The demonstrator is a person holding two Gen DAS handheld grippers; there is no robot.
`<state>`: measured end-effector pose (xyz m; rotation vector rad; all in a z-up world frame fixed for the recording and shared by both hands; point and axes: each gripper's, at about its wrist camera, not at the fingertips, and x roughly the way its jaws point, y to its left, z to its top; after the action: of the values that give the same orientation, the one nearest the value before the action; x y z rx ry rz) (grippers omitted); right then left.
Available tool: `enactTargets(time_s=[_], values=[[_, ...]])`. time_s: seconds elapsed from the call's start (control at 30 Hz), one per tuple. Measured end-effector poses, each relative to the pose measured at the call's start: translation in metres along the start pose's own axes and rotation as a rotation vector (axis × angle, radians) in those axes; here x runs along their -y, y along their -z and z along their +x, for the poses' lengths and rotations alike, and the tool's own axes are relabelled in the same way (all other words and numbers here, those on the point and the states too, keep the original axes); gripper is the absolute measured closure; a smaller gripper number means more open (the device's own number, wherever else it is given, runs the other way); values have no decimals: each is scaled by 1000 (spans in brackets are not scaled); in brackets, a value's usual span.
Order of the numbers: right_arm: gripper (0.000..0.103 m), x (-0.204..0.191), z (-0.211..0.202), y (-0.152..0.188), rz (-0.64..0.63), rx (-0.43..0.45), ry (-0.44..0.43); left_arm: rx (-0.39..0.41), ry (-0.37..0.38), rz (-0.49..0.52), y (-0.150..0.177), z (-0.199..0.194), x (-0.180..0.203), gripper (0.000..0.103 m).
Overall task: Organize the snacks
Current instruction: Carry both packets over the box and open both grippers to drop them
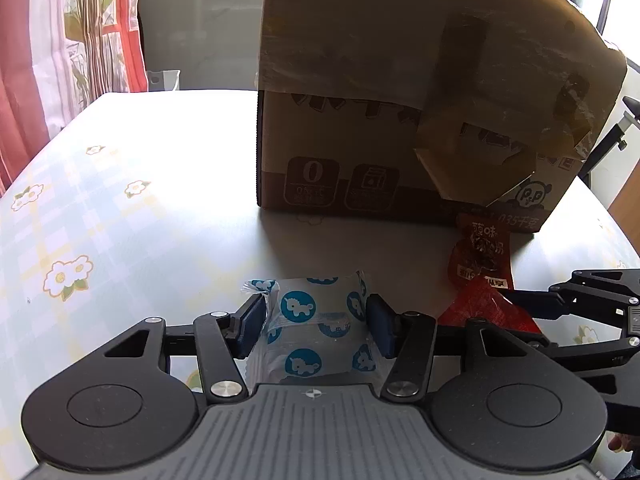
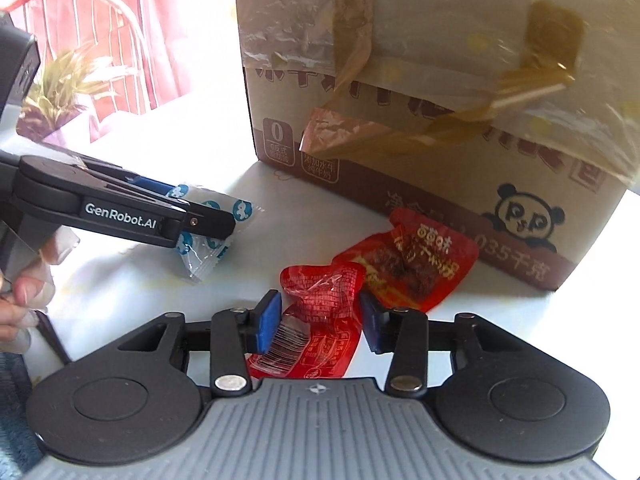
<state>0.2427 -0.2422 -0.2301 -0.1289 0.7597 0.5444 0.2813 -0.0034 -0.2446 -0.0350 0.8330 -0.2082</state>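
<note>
My left gripper (image 1: 316, 316) is shut on a clear snack packet with blue unicorn dots (image 1: 316, 320), its pads pressing both sides; the packet also shows in the right wrist view (image 2: 216, 236). My right gripper (image 2: 320, 320) is closed around a red snack packet (image 2: 320, 320) lying on the table, pads touching its sides. A second red packet (image 2: 416, 264) lies just beyond it, against the cardboard box (image 2: 400, 80). In the left wrist view the red packets (image 1: 482, 256) lie right of my left gripper, before the box (image 1: 400, 80).
The box stands on a table with a floral cloth (image 1: 100, 208); taped flaps hang down its front. Red curtains and a plant (image 1: 92, 20) lie beyond the table's far left edge. The left gripper's body (image 2: 120, 212) reaches in from the left in the right wrist view.
</note>
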Motion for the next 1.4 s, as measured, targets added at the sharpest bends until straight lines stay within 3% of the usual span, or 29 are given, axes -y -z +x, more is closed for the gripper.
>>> enactTargets(time_s=[0.37, 0.8, 1.03, 1.17, 1.27, 1.4], values=[[74, 19, -46, 4, 98, 94, -7, 17, 3, 22, -5, -7, -7, 54], [74, 37, -130, -42, 93, 385, -9, 214, 35, 62, -38, -56, 0, 56], [74, 47, -160, -87, 27, 531, 5, 432, 70, 98, -99, -104, 13, 56], [74, 66, -152, -120, 21, 554, 67, 519, 87, 125, -144, -111, 28, 56], [74, 84, -135, -144, 50, 540, 123, 541, 77, 157, -174, -104, 49, 56], [74, 100, -101, -172, 12, 464, 263, 483, 48, 150, -207, -72, 70, 56]])
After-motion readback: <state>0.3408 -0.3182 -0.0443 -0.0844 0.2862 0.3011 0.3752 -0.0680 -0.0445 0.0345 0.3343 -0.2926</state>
